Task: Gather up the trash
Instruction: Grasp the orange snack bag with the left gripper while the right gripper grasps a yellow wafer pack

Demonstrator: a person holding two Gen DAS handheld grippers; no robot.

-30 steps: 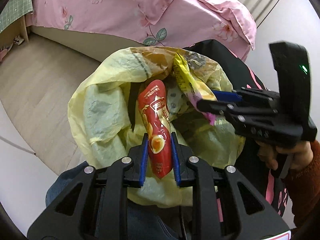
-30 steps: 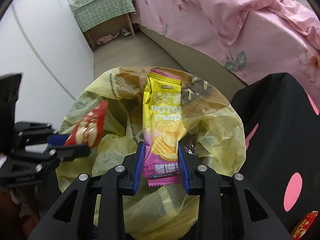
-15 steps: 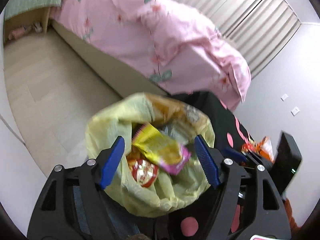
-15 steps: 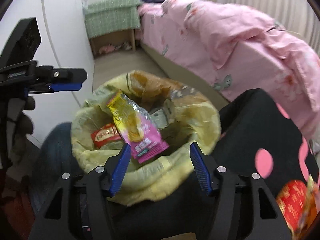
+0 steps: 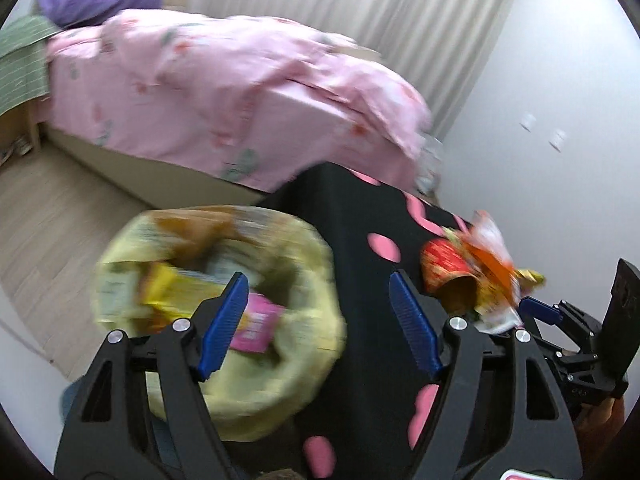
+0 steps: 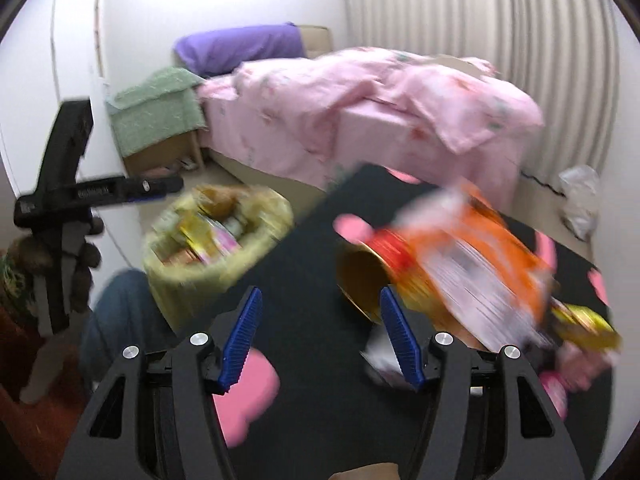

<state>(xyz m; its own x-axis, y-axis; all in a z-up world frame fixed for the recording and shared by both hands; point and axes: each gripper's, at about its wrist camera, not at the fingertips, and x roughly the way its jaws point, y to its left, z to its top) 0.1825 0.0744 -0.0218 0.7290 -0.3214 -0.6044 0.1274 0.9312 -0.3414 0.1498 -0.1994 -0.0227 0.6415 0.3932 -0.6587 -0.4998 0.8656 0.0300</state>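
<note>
A bin lined with a yellow bag (image 5: 248,392) stands on the floor left of the table, and a yellow and pink chip packet (image 5: 248,320) lies on top inside it. My left gripper (image 5: 318,320) hangs open and empty above the bin's right edge. In the right wrist view my right gripper (image 6: 320,340) is open and empty over the black cloth, just left of a trash pile (image 6: 460,272). That pile is a red tube with a gold mouth (image 6: 360,280) and an orange wrapper. The pile (image 5: 472,272) also shows in the left wrist view. The picture is blurred.
The black table cloth (image 5: 360,232) has pink spots. A bed with a pink quilt (image 5: 240,92) stands behind, a purple pillow (image 6: 240,48) at its head. A white plastic bag (image 6: 580,196) lies on the floor by the curtain. A person's jeans leg (image 6: 116,312) is beside the bin.
Both grippers opened and dropped their packets, the red one and the yellow and pink one, into the bin. Both then rose and swung right toward the table.
</note>
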